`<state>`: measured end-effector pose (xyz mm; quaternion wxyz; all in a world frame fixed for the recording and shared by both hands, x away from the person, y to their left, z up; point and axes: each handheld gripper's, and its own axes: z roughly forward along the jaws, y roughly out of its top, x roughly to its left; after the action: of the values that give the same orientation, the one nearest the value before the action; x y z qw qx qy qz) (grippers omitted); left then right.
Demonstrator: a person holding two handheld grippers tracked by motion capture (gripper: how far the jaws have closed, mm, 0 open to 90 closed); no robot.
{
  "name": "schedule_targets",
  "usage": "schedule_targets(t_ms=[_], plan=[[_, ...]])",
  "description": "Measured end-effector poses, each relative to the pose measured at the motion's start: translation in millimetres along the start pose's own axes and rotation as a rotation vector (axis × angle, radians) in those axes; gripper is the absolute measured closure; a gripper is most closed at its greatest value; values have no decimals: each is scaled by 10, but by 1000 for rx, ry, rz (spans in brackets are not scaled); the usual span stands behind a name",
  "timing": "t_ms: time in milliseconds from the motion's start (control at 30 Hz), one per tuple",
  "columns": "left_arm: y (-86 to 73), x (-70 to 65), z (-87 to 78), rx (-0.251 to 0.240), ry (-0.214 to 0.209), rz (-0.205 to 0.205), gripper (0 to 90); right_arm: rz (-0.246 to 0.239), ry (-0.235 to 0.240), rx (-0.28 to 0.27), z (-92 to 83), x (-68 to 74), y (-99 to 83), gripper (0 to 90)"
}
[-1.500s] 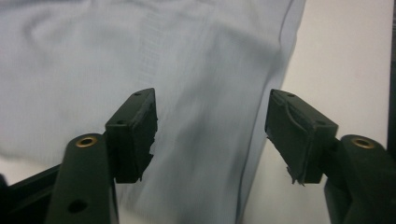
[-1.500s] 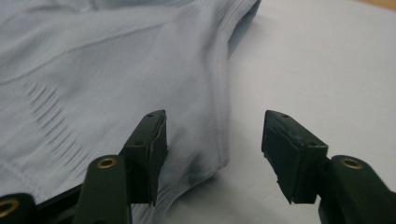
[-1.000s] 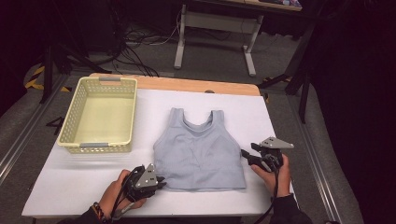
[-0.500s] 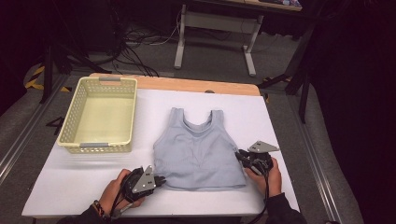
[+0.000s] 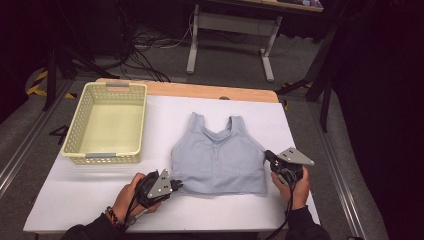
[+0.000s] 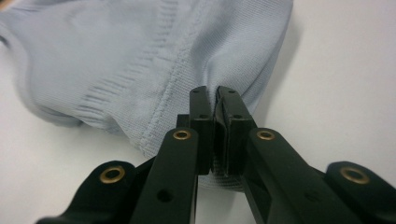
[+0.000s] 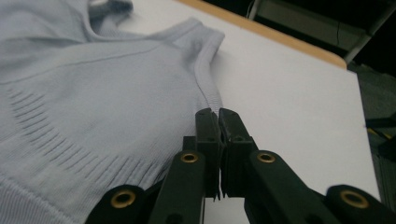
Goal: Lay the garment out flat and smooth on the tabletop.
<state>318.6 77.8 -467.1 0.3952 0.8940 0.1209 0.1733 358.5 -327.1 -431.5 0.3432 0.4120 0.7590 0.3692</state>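
Both tongs grip the grey top (image 5: 218,157) flat on the bench (image 5: 300,125): left tongs (image 6: 215,95) clenched on its hem corner, right tongs (image 7: 215,114), having just closed, on its side edge.

Basket (image 5: 107,122) left of top (image 5: 218,157)

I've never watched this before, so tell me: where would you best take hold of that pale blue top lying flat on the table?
At its two side edges, near the hem. The top lies flat, so only its rims give a fold to pinch. The left tongs come from the lower left corner, the right tongs from the right side seam; both are shut on fabric there.
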Motion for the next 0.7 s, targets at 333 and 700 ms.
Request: schedule_targets(t_ms=[333, 700], plan=[[-4, -83, -9, 25, -36, 5, 860, 9, 1, 53, 209, -31, -124, 856], [-1, -104, -58, 28, -26, 26, 858, 28, 8, -16, 32, 15, -64, 891]])
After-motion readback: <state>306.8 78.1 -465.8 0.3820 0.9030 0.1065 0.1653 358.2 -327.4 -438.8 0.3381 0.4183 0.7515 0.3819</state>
